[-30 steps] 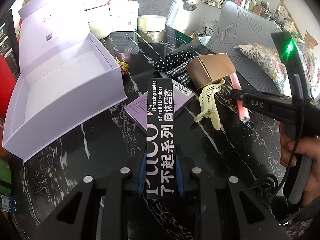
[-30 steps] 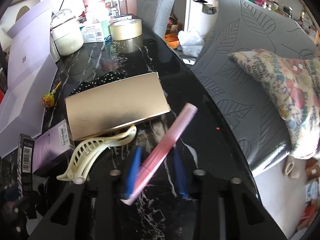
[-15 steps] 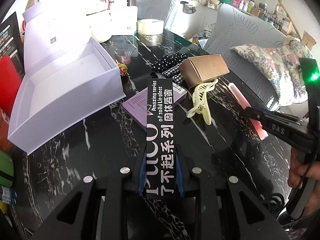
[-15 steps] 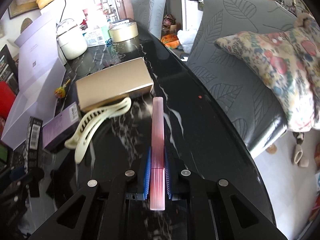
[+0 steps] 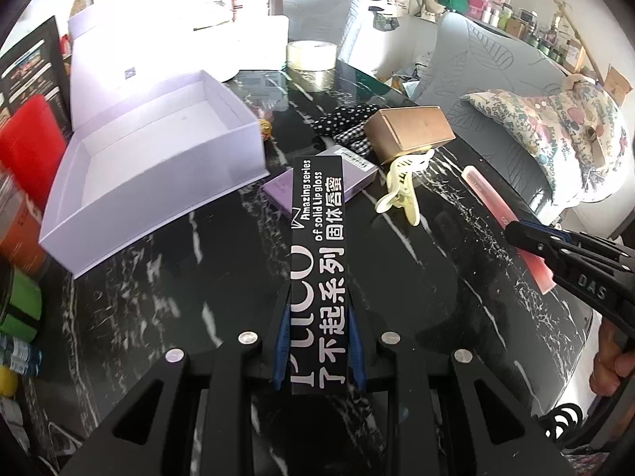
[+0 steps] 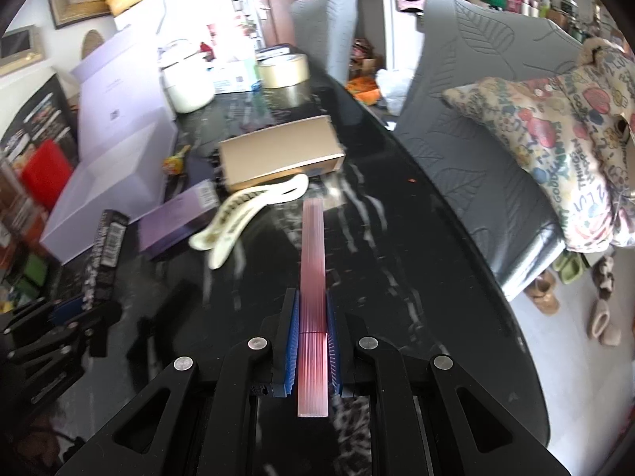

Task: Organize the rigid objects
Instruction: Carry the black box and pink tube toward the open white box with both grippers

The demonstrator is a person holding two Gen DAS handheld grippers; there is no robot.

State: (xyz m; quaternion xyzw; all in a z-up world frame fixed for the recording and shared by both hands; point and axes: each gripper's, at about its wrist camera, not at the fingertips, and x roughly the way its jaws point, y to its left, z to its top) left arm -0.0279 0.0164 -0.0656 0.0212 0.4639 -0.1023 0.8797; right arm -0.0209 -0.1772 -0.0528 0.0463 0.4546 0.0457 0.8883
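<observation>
My left gripper [image 5: 317, 309] is shut on a long black lip gloss box [image 5: 317, 238] with white lettering, held above the black marble table [image 5: 166, 285]. Its far end points toward the open lilac box [image 5: 158, 158] at the left. My right gripper [image 6: 312, 309] is shut on a ribbed pink tube [image 6: 313, 261], lifted off the table. In the left wrist view that pink tube [image 5: 488, 198] shows at the right in the right gripper [image 5: 524, 234]. On the table lie a purple carton [image 5: 357, 178], a cream hair claw [image 5: 401, 190] and a gold box [image 5: 412, 131].
A roll of tape [image 5: 311, 55] and a white pot [image 6: 186, 83] stand at the table's far end. Polka-dot cloth [image 5: 345, 119] and a lollipop [image 6: 174, 162] lie near the gold box. Grey chairs [image 6: 476, 119] with a floral cushion [image 6: 555, 127] line the right edge.
My right gripper closed on the pink tube, straightened it and lifted it back off the table. My left gripper drew back a little with the black box; the scene looks farther away.
</observation>
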